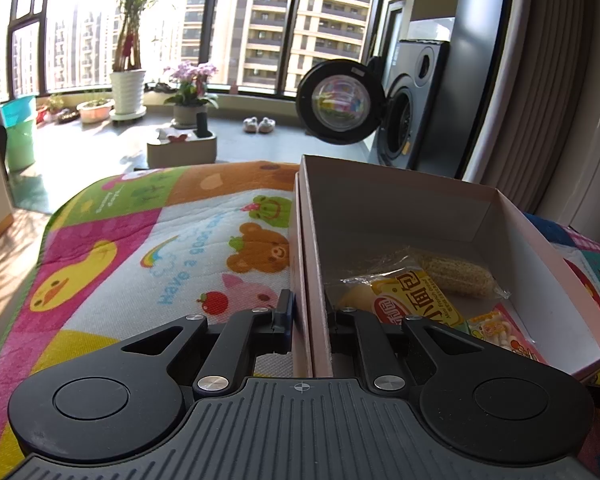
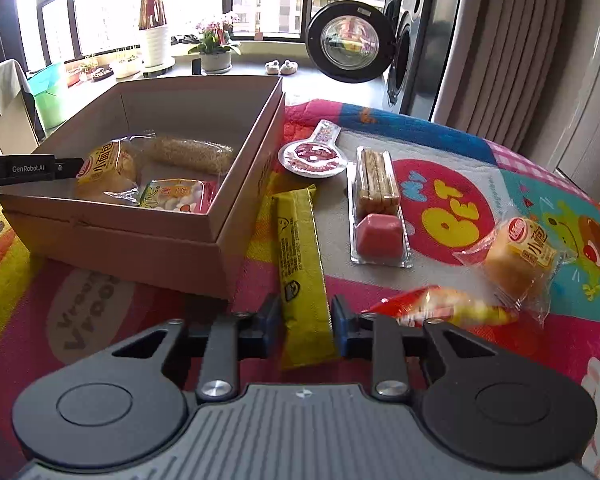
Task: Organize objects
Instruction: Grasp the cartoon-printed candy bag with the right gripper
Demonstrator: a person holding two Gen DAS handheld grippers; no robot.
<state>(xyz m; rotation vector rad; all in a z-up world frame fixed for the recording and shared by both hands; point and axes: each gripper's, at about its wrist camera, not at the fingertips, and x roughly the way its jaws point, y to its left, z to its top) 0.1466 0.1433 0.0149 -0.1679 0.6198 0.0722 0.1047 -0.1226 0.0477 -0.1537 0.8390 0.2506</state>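
Snacks are being gathered into the cardboard box (image 2: 148, 216), which is sitting in the left half of the right wrist view on the colourful play mat (image 2: 440, 208). Lying inside it are a small bread pack (image 2: 108, 168), a rice bar (image 2: 192, 154) and a candy packet (image 2: 176, 196). Low in the centre of the frame, the right gripper (image 2: 305, 322) is straddling the yellow stick packet (image 2: 302, 272), its jaws part-open and not yet squeezing. Closing squarely across the wrapper's narrow width, near its lower end, looks best, since glossy film may be slipping. In the left wrist view, the left gripper (image 1: 310, 322) is pinching the box's near wall to steady it; keeping that hold firm should stop the box sliding
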